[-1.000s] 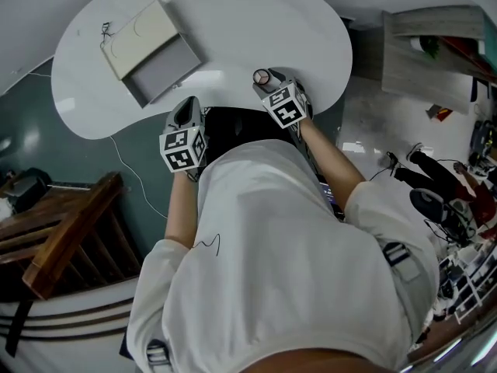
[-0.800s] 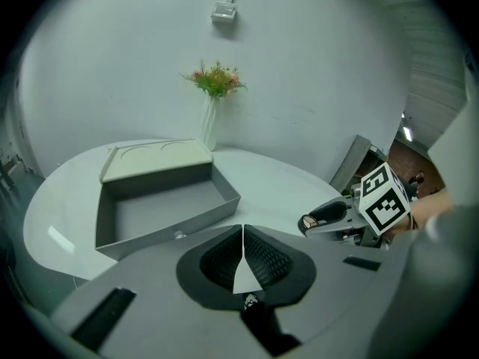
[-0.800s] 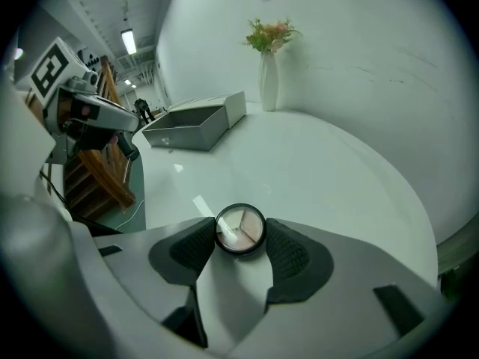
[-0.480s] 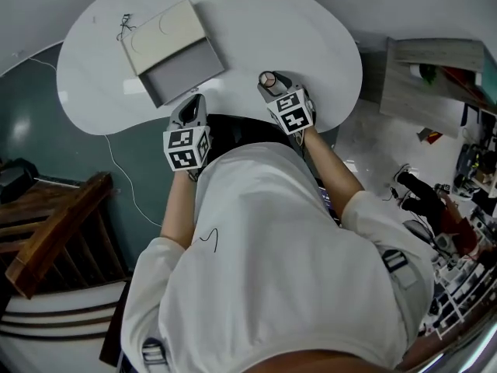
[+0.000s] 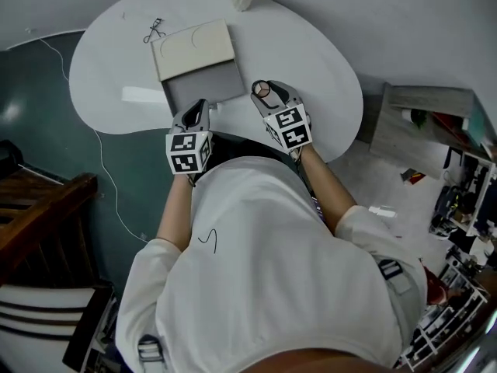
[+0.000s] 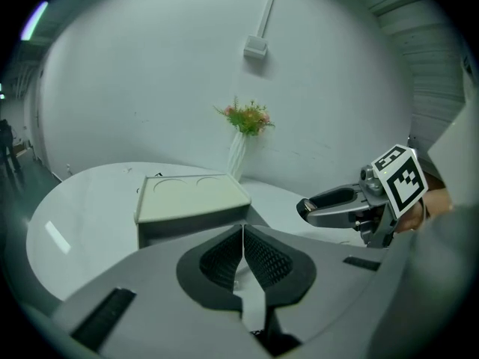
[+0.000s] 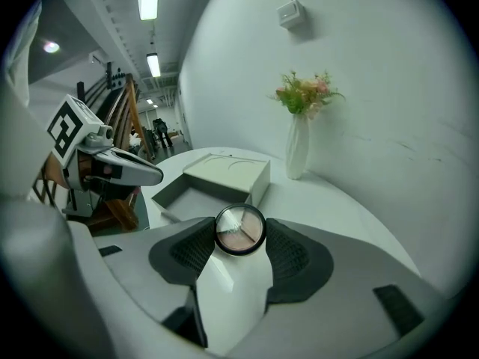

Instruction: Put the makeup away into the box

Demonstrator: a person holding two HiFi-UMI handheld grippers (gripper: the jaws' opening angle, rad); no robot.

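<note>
- Step in hand: carrying. The right gripper [image 7: 239, 239] is clamped on a round powder compact [image 7: 239, 229], its pads pressing on the case from both sides, and it holds the compact above the near edge of the white table [image 5: 311, 45].
- Left gripper [image 6: 243, 256]: jaws together with nothing between them. It hangs just short of the box [image 5: 200, 72] and takes no part in the grip.
- The box lies open just ahead of both grippers. Its grey tray [image 7: 188, 197] faces the person, and the beige lid [image 7: 228, 172] is laid back flat on the far side.
- Contents: the tray floor looks bare in the head view and in the right gripper view. No makeup shows in it, so the compact is judged to be the first piece to go in.
- Next move, as a judgement: bring the compact forward over the tray, lower it clear of the near wall, then part the jaws. The round case may roll or tip if released high.
- Other vessel: a white vase [image 7: 298, 148] of flowers stands at the table's far edge, well apart from the box.
</note>
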